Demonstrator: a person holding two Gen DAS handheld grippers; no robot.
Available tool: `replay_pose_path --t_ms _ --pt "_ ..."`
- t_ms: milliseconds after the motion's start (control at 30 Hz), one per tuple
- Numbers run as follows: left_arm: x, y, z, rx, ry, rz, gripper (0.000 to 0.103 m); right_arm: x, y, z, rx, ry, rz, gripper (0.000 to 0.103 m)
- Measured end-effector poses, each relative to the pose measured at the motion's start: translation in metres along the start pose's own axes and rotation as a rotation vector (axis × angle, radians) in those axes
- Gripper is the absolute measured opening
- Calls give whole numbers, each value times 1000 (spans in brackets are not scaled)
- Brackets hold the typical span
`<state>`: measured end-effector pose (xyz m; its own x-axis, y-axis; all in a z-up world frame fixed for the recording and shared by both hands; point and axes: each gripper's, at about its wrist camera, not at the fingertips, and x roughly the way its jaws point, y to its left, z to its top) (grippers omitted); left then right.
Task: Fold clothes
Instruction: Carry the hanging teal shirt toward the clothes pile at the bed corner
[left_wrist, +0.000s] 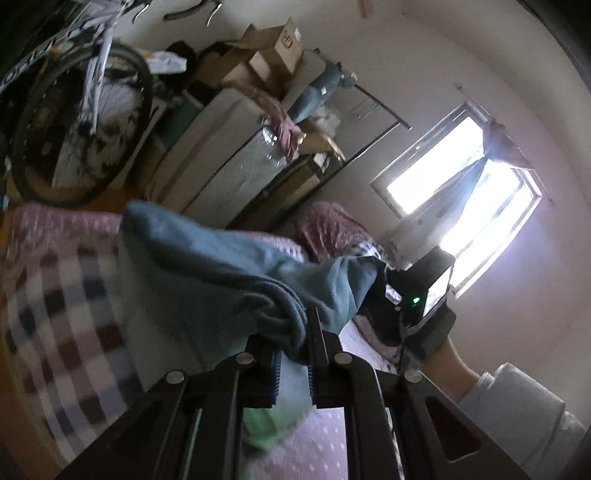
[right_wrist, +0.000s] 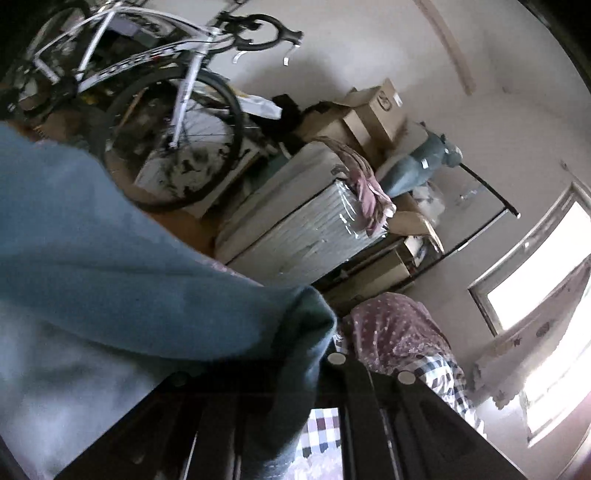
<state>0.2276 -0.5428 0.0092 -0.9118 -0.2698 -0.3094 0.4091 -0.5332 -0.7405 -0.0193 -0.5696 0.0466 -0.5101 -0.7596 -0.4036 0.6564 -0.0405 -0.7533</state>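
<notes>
Count: two grippers, left gripper (left_wrist: 293, 354) and right gripper (right_wrist: 295, 369); one blue garment (left_wrist: 207, 258); one bicycle (right_wrist: 177, 92); one window (left_wrist: 461, 184); one grey plush toy (right_wrist: 421, 166); at least two cardboard boxes (right_wrist: 373, 110)

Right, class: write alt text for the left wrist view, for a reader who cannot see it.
The left gripper is shut on a blue garment lifted over a checked blanket. The right gripper's body holds the far end; behind stand a bicycle and a bright window.
</notes>
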Motion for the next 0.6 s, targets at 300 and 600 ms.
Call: replay_pose_path --t_ms 300,600 --pt "-23 14 -9 -142 10 -16 10 -53 0 -43 -155 2 78 6" --pt "-36 24 -32 -178 52 38 10 -69 32 -94 -235 60 170 6"
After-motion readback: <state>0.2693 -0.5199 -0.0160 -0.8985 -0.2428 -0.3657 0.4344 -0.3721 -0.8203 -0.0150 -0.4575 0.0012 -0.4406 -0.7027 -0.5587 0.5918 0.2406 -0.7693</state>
